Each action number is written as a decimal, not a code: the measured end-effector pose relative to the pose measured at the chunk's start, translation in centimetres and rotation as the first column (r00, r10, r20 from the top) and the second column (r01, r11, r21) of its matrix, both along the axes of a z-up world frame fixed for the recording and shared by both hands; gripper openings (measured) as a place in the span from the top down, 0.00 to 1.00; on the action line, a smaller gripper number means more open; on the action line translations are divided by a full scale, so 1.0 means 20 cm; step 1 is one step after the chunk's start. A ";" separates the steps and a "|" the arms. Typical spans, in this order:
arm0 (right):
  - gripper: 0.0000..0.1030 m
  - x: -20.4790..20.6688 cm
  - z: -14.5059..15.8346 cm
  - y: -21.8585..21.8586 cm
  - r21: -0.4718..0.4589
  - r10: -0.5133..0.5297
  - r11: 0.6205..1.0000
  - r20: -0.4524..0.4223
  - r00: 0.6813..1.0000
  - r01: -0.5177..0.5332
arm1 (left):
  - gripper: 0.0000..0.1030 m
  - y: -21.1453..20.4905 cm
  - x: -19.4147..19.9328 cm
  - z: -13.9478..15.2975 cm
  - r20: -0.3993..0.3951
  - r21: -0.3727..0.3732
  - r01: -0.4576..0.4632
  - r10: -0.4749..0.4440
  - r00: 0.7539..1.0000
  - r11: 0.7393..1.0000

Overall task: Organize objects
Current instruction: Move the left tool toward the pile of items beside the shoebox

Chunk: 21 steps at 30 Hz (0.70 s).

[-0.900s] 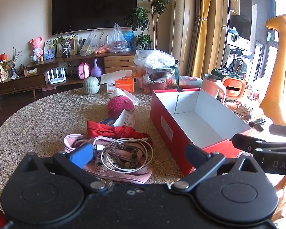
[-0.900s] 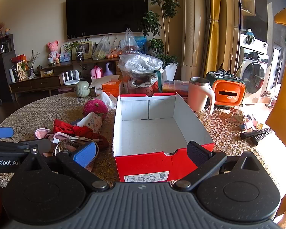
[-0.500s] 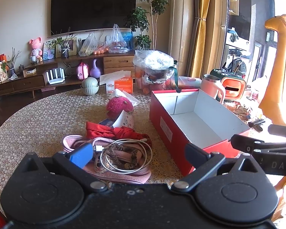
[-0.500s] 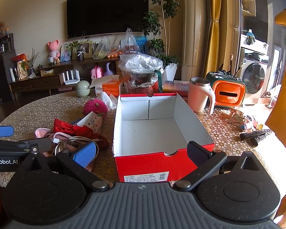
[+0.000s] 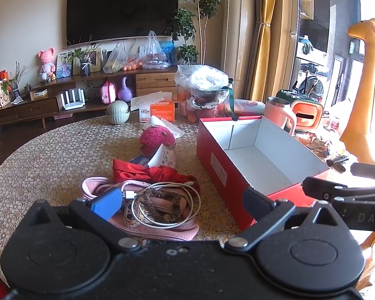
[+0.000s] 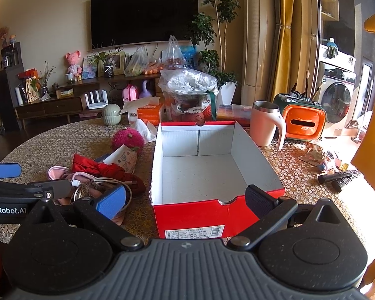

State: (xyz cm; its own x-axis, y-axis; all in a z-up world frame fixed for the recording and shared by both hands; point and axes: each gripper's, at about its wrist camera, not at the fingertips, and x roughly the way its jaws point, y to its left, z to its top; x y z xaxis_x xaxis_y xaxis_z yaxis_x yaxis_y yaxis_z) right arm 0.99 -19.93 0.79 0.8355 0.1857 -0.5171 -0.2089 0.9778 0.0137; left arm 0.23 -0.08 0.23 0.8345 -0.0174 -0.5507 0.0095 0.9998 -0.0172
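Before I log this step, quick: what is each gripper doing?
Left gripper: open, holding nothing, above the white cable.
Right gripper: open, holding nothing, in front of the red box.

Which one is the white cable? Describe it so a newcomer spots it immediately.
Find the open red shoebox on the round table. Left of it lies a heap of pink and red fabric. The white cable is looped on top, the only thin coil there, with a USB plug.
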 end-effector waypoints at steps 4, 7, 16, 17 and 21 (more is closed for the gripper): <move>0.00 0.03 -0.01 0.00 0.001 0.013 1.000 -0.013 1.000 -0.013 | 0.01 0.02 0.04 -0.01 -0.005 -0.007 -0.007 0.007 1.000 1.000; 0.00 0.06 -0.01 -0.02 -0.005 0.003 1.000 -0.010 1.000 -0.003 | 0.01 0.04 0.08 -0.03 -0.013 -0.010 -0.013 0.013 1.000 1.000; 0.01 0.23 -0.03 -0.11 -0.027 -0.024 0.999 -0.025 0.999 0.023 | 0.01 0.11 0.21 -0.09 -0.032 -0.008 -0.046 0.046 0.998 0.999; 0.01 0.25 -0.03 -0.12 -0.031 -0.027 0.999 -0.026 0.999 0.026 | 0.01 0.11 0.22 -0.10 -0.038 -0.006 -0.048 0.048 0.998 0.999; 0.01 0.34 -0.04 -0.18 -0.049 -0.041 0.998 -0.029 0.999 0.039 | 0.01 0.14 0.28 -0.17 -0.051 0.009 -0.060 0.061 0.997 0.998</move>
State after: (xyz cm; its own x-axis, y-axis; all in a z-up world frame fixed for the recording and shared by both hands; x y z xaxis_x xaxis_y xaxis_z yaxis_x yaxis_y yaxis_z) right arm 7.83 -23.62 -0.10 0.8256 0.1266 -0.5499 -0.1700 0.9850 -0.0284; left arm 5.74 2.73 -3.10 0.8043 0.0362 -0.5931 -0.0517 0.9986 -0.0091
